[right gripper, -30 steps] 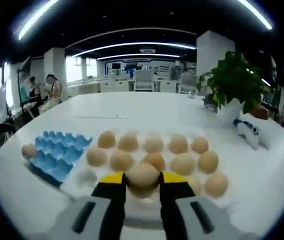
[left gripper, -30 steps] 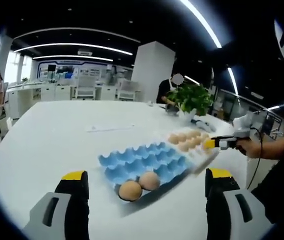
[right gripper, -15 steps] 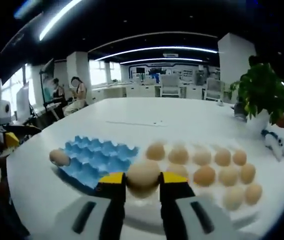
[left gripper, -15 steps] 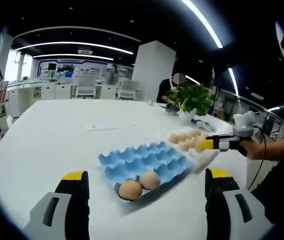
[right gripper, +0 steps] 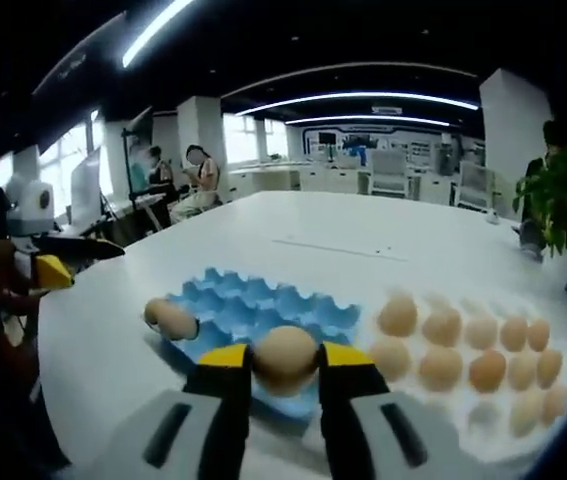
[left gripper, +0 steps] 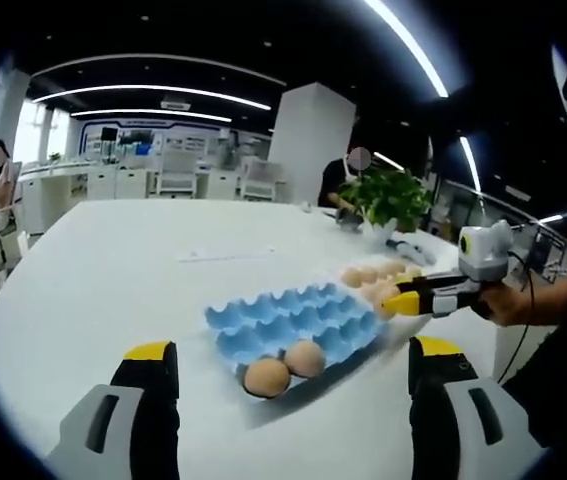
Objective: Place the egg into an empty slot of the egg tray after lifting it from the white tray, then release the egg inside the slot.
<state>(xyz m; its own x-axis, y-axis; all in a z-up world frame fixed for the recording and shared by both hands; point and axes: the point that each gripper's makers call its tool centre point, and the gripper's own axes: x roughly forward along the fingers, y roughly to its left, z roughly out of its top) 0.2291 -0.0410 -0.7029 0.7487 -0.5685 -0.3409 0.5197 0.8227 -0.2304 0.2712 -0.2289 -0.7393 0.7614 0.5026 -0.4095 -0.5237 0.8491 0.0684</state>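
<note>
Since a second ago the right gripper (right gripper: pixel 285 385) has carried the egg (right gripper: pixel 285 355) off the white tray (right gripper: pixel 483 440) and toward the blue egg tray (right gripper: pixel 253 310), with its jaws clamped on the egg's sides. From the right gripper view, the egg hangs above the tray's near edge, empty slots lying just ahead; two eggs (right gripper: pixel 168 318) fill the left-hand corner, so those cups are taken. The left gripper (left gripper: pixel 283 415) waits apart over the worktop (left gripper: pixel 93 280), jaws spread wide and empty. More eggs sit on the white tray nearby.
</note>
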